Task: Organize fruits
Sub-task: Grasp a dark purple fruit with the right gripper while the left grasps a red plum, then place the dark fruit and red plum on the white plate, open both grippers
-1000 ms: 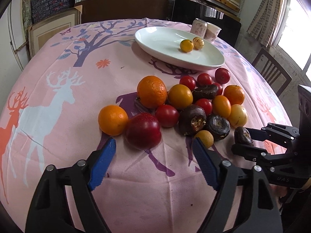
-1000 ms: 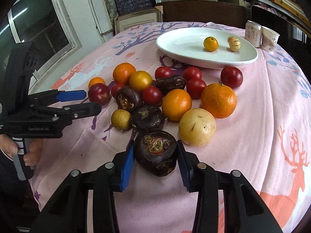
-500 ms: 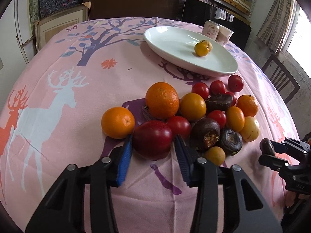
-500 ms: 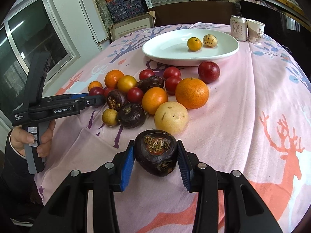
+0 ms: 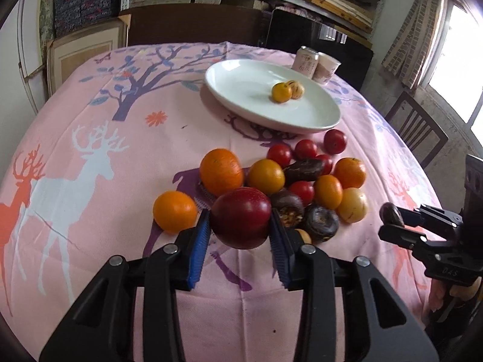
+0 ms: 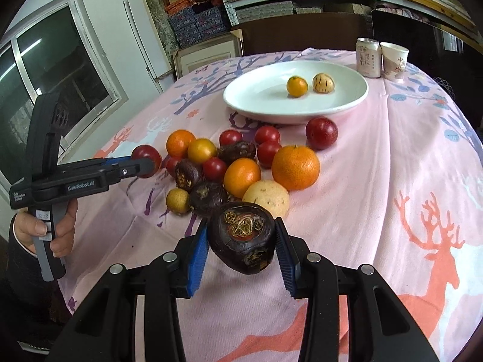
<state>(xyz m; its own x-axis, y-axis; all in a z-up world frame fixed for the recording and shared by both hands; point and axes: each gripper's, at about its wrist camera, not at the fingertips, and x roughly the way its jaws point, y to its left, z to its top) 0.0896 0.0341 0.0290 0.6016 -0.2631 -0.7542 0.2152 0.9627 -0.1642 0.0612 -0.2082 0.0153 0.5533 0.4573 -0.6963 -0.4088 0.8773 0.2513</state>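
Two fruits are held above the cloth: left gripper [image 5: 240, 232] clamps red plum [image 5: 240, 217], smooth, maybe slippery, taken at its widest part; right gripper [image 6: 241, 242] squeezes dark fruit [image 6: 243, 236], approx. firm, rough.

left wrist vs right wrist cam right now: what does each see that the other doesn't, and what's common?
Left wrist only: the wooden chair beside the table, and the red plum filling the left hand-held gripper, seen close.

Right wrist only: the person's hand on the left gripper's handle, and the top of the dark water chestnut clamped in the right hand-held gripper.

Both: the white plate holding two small fruits, the can, the paper cup and the fruit pile.
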